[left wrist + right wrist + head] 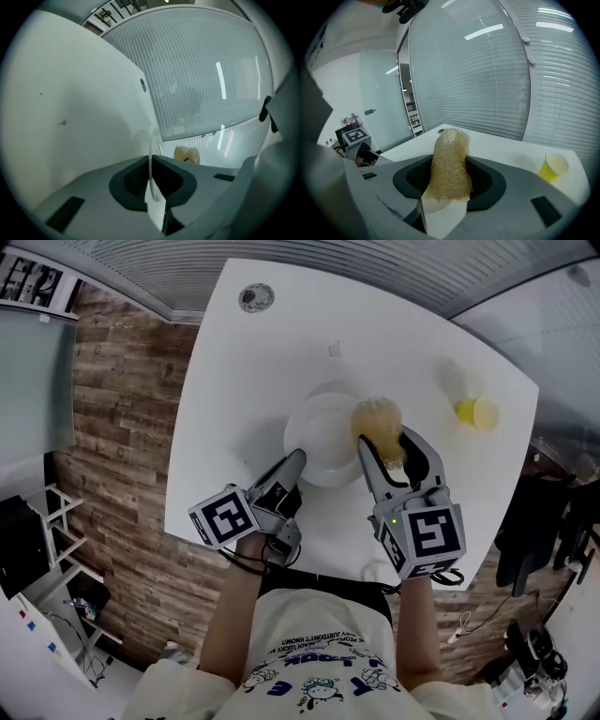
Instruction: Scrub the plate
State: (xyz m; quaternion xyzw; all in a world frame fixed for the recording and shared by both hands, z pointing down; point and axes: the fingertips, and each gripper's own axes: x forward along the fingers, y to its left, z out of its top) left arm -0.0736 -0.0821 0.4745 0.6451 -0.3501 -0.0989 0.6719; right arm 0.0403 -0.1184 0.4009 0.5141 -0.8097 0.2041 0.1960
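From the head view, a white plate (319,432) sits on a white table (234,381), just ahead of both grippers. The left gripper (294,461) reaches in from the near left, its tips on the plate's near rim. The right gripper (386,448) comes in from the near right with a tan, fibrous scrubber (379,423) standing up between its jaws. The scrubber is over the plate's right edge, but this view does not show whether the two touch. Beyond and to the right of the right gripper, well apart from the plate, is a yellow cup (478,413). Far ahead of the left gripper, near the table's far edge, a round metal cap (255,298) is set into the tabletop.

In the left gripper view, the jaws are drawn narrow and clamp the plate's thin rim, which runs edge-on straight out between them. The scrubber shows just past the jaws, slightly to their right.

In the right gripper view, the jaws stand wide with the scrubber gripped between them, its rounded top rising above the pads. The yellow cup stands on the table ahead and to the right of this gripper.
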